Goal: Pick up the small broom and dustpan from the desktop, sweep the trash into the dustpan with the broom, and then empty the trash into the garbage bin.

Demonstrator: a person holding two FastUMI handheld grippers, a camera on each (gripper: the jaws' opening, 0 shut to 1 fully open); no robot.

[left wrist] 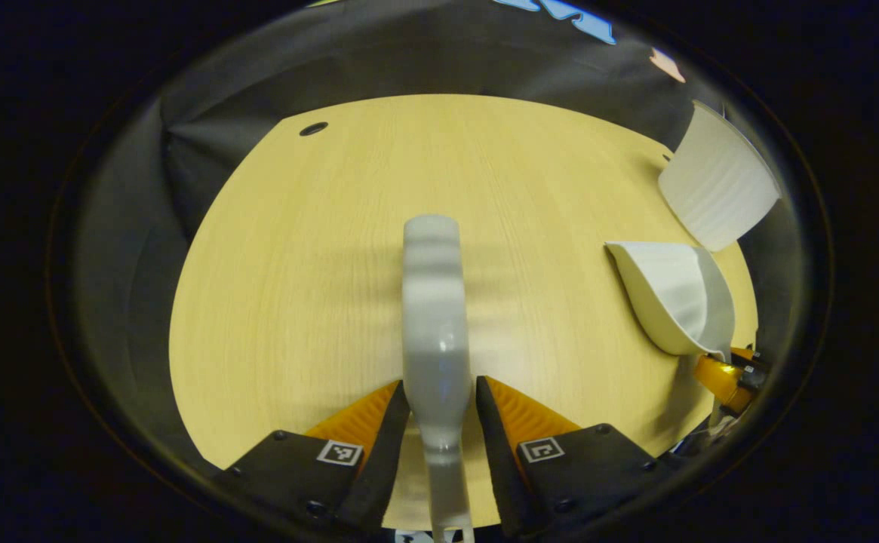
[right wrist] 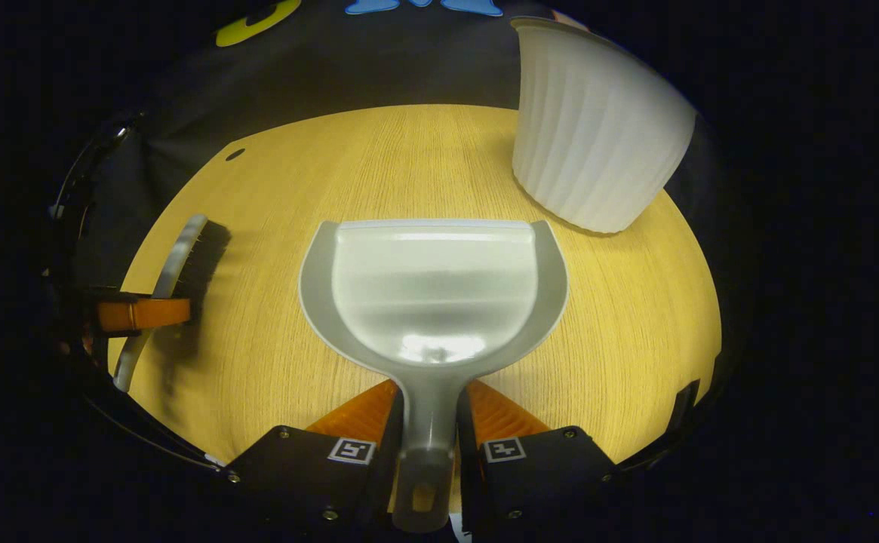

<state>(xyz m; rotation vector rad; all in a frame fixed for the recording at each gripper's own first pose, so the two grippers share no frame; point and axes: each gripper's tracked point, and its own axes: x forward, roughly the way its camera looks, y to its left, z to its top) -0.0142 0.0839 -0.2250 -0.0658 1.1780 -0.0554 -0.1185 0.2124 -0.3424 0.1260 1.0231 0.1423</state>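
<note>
- The broom is clamped by its handle between both fingers of the left gripper; its long axis runs straight ahead of the gripper, above the desk.
- The dustpan is held by its handle between both fingers of the right gripper, its wide mouth pointing away along the fingers, toward the far edge of the desk.
- No trash can be made out on the desk or in the pan, so it is judged that the sweeping is over and the emptying is either due or already done.
- The white ribbed bin stands ahead and to the right of the pan's front lip, near it but apart; the right gripper is the nearer one.
- From the left gripper view, the dustpan lies to the right, the bin beyond it.
- No brand or readable writing is visible; only square coded markers are seen on the gripper bodies.
</note>
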